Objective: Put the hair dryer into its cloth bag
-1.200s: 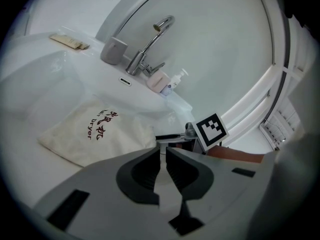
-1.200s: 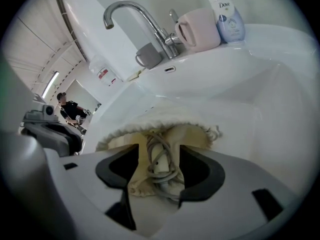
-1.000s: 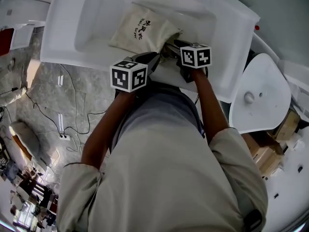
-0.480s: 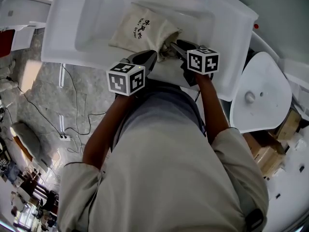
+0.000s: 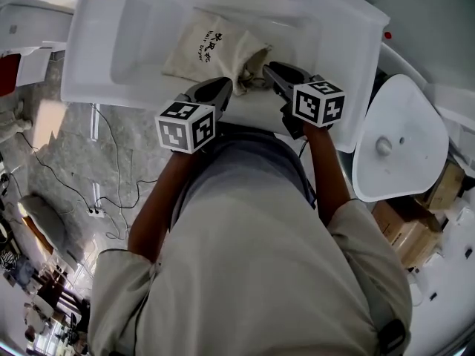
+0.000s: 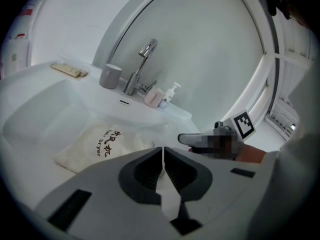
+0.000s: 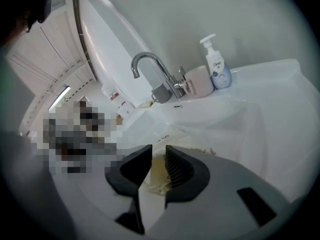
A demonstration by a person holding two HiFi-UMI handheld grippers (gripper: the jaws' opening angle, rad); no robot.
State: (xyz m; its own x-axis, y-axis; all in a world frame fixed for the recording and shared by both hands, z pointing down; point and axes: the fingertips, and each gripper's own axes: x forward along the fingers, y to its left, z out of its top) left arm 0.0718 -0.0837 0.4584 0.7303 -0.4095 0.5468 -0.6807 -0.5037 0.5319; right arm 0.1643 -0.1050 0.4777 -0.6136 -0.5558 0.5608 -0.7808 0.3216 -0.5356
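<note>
1. The beige drawstring cloth bag (image 5: 211, 47) with dark lettering lies on its side in the white ceramic sink basin (image 5: 141, 43), its gathered mouth turned towards us. We see no hair dryer anywhere, and from the bag's full shape we judge that it is inside.
2. The left gripper (image 6: 163, 151) hangs above the basin's near rim. Its jaws have just been closing and now meet with only a hairline between them, and nothing is in it.
3. The right gripper (image 7: 158, 156) hovers just beside the bag's mouth. Its jaws have just been closing too, and a narrow gap remains. Beige cloth shows through the gap; it seems to lie beyond the pads rather than pinched, though the view is blurred there.
4. If a loose cord or fold does sit in that gap, we think a lift could drag the mouth open and let the dryer slide out.
5. The bag rests below the curved chrome tap (image 6: 140, 66), so a drip could wet the cloth.
</note>
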